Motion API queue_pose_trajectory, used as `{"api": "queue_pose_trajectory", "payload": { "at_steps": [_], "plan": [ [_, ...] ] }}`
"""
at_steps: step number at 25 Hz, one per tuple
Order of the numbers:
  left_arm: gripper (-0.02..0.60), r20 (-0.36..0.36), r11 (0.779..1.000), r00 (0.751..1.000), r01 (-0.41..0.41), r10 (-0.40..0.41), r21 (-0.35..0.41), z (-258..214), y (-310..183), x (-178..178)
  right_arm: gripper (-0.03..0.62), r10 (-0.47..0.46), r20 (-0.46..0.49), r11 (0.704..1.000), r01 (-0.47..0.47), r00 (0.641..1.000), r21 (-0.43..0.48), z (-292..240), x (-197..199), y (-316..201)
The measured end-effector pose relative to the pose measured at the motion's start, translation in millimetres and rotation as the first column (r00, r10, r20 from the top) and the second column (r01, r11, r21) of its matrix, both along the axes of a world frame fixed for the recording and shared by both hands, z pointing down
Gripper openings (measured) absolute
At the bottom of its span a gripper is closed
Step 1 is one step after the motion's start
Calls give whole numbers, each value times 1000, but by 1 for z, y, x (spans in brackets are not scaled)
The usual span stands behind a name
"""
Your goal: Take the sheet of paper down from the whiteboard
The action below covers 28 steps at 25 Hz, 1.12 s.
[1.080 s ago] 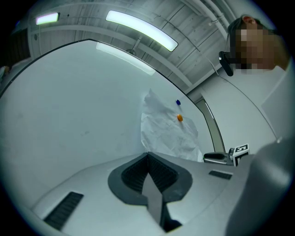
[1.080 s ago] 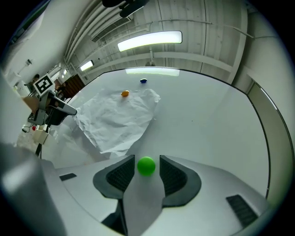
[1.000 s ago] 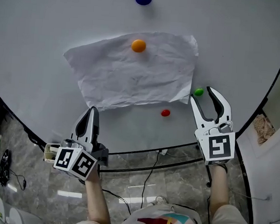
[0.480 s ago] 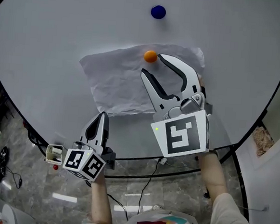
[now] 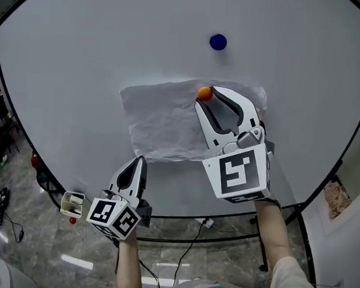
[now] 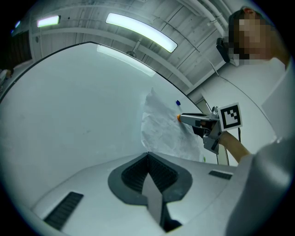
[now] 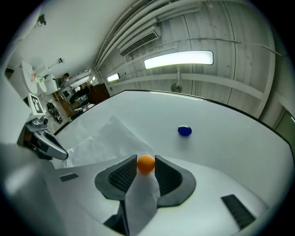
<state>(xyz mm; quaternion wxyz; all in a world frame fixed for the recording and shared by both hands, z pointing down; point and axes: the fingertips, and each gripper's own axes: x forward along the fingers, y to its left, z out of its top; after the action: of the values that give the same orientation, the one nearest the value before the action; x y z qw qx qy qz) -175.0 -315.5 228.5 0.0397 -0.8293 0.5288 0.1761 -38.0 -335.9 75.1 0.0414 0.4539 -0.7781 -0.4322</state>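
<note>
- A white whiteboard fills the view, with a stone floor and loose cables below its lower edge. A blue magnet sits alone, well above the paper.
- The crumpled sheet of paper lies flat on the board, pinned near the middle of its top edge by an orange magnet.
- Risk: as far as can be seen, that magnet alone holds the paper. If it comes away, the paper will likely slide off and fall to the floor, since nothing grips it.
- Risk: the magnet is round and smooth, so it could pop out of a weak pinch.
- Risk: a jaw tip dragging on the paper could tear it.
- The right tongs have just been closing, and their pads appear to touch the orange magnet on both sides, with the paper under them.
- The left tongs are clenched and empty, just below the paper's lower left corner and clear of it.
</note>
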Motion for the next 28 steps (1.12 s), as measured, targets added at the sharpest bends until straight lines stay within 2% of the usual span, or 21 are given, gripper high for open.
{"api": "queue_pose_trajectory", "payload": {
  "at_steps": [8,16,20,22,26,28],
  "plan": [
    [45,6,1000,1000,15,-15,6,1,0,0,130,2,13,1000,-2,1000,-10,3,2,-4],
    [46,45,992,991,123,-123,-6,14,0,-15,130,-27,7,1000,27,1000,5,-3,4,-13],
    [44,75,972,973,225,-220,-68,46,15,-39,130,-39,19,999,39,999,21,1,-1,3],
    [44,59,956,963,268,-263,-116,66,20,-56,130,-41,8,999,41,999,27,1,-1,4],
    [44,56,933,951,309,-304,-181,92,28,-78,130,-44,14,998,43,999,34,1,-1,2],
    [46,65,933,951,309,-302,-186,96,29,-79,130,-42,26,998,41,999,39,1,-1,0]
  ]
}}
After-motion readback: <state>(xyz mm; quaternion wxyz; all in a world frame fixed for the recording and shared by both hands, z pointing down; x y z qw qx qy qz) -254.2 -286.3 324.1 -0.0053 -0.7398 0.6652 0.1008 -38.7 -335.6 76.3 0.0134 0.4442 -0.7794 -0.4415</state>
